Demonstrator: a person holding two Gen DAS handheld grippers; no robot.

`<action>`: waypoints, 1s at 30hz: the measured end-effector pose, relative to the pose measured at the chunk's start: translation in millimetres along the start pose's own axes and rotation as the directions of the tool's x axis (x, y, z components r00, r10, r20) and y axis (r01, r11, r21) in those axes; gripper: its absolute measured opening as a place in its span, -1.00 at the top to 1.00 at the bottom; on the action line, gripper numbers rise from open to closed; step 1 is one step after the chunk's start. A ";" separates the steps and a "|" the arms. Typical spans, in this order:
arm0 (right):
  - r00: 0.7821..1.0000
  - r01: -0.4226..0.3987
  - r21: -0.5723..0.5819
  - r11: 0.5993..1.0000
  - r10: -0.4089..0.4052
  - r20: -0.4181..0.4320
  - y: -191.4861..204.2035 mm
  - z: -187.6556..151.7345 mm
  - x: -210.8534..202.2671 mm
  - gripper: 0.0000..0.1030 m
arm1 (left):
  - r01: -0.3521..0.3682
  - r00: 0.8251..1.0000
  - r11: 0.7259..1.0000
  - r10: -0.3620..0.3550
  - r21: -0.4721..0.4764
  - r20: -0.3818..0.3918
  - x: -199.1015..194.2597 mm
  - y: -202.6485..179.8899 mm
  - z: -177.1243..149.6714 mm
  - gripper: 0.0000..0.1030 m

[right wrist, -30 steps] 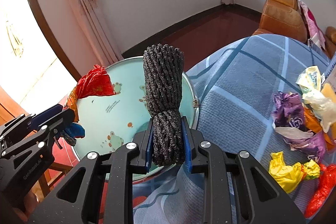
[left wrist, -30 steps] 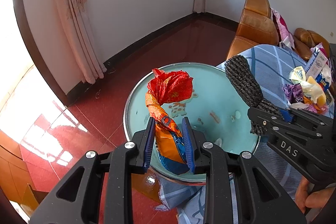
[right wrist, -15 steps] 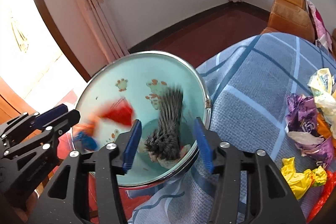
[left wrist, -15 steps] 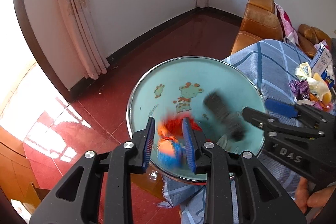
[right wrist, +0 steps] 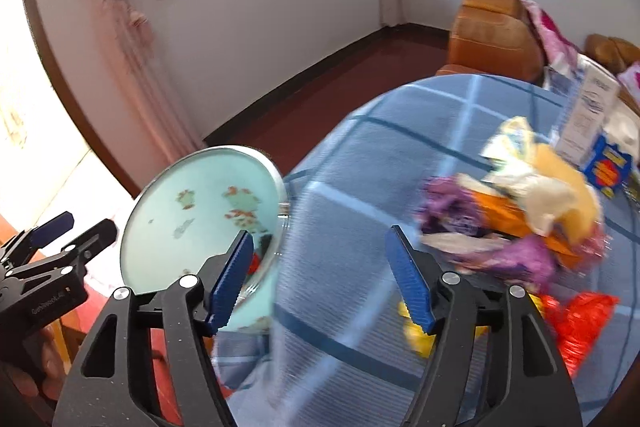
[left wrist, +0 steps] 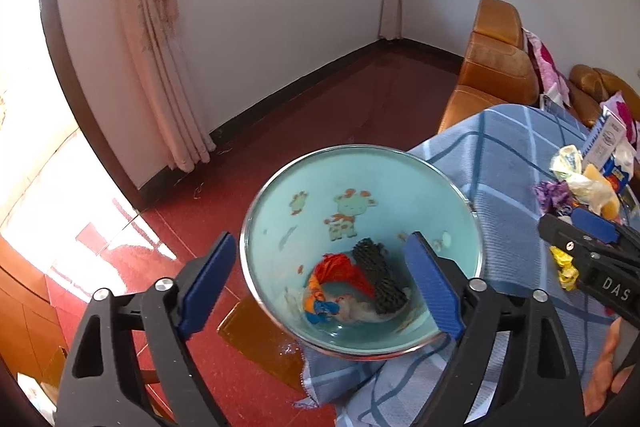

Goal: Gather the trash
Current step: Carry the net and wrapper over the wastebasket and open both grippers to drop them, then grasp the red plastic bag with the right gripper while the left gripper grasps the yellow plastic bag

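A light-green bin (left wrist: 280,203) (right wrist: 160,227) with cartoon prints stands beside the table. At its bottom lie a red-orange wrapper (left wrist: 340,273) and a dark knitted roll (left wrist: 378,277). My left gripper (left wrist: 320,283) hovers over the bin, its jaws opening wide with nothing between them. My right gripper (right wrist: 322,279) is above the blue checked tablecloth (right wrist: 360,163), its jaws opening and empty. Crumpled wrappers (right wrist: 516,215) lie ahead of it to the right, with a yellow wrapper (right wrist: 416,337) and a red wrapper (right wrist: 580,323) close by. In the left wrist view the right gripper (left wrist: 592,247) shows at the right edge.
An orange-brown sofa (left wrist: 496,67) stands behind the table. A white carton (right wrist: 588,115) and a blue-yellow box (right wrist: 608,167) sit at the table's far right. Pink curtains (left wrist: 160,67) hang at the wall, over a red floor (left wrist: 320,107).
Both grippers opened and let go: the red-orange wrapper and the dark knitted roll fell into the bin. My right gripper then swung right over the tablecloth; the left rose slightly.
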State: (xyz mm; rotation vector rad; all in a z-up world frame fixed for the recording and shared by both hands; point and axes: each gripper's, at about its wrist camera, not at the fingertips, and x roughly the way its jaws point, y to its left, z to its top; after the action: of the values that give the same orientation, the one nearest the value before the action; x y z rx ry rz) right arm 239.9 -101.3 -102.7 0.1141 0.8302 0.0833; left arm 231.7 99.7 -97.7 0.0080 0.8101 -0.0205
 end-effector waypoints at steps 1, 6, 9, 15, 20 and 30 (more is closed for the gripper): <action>1.000 0.005 0.009 1.000 -0.005 0.004 -3.4 -1.0 -2.2 -0.33 | 0.003 1.000 1.000 -0.003 0.006 0.003 -2.1 -3.3 -0.6 -0.71; 0.999 0.043 0.076 0.996 -0.044 0.014 -33.7 -6.8 -17.0 -0.33 | 0.026 1.000 0.999 -0.027 0.033 0.011 -7.7 -22.8 1.1 -0.77; 0.998 0.048 0.096 0.994 -0.051 0.025 -43.4 -10.2 -25.7 -0.33 | 0.040 0.999 0.998 -0.041 0.048 0.015 -12.8 -32.6 0.6 -0.78; 0.997 0.051 0.120 0.992 -0.057 0.049 -53.3 -12.1 -41.4 -0.33 | 0.054 0.998 0.996 -0.056 0.076 0.023 -22.4 -49.6 0.5 -0.85; 0.990 0.101 0.164 0.981 -0.115 0.078 -79.6 -21.3 -61.7 -0.33 | 0.097 0.994 0.987 -0.101 0.125 0.027 -27.5 -72.6 -1.8 -0.85; 0.959 0.263 0.303 0.916 -0.282 0.019 -165.2 -74.7 -91.5 -0.32 | 0.180 0.983 0.952 -0.180 0.248 -0.021 -16.3 -136.6 -23.0 -0.85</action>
State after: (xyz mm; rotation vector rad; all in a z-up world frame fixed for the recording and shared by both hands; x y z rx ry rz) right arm 128.0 -270.7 -107.8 0.2825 0.7851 -0.3100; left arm 200.9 -36.3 -101.7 0.1719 0.7998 -0.2955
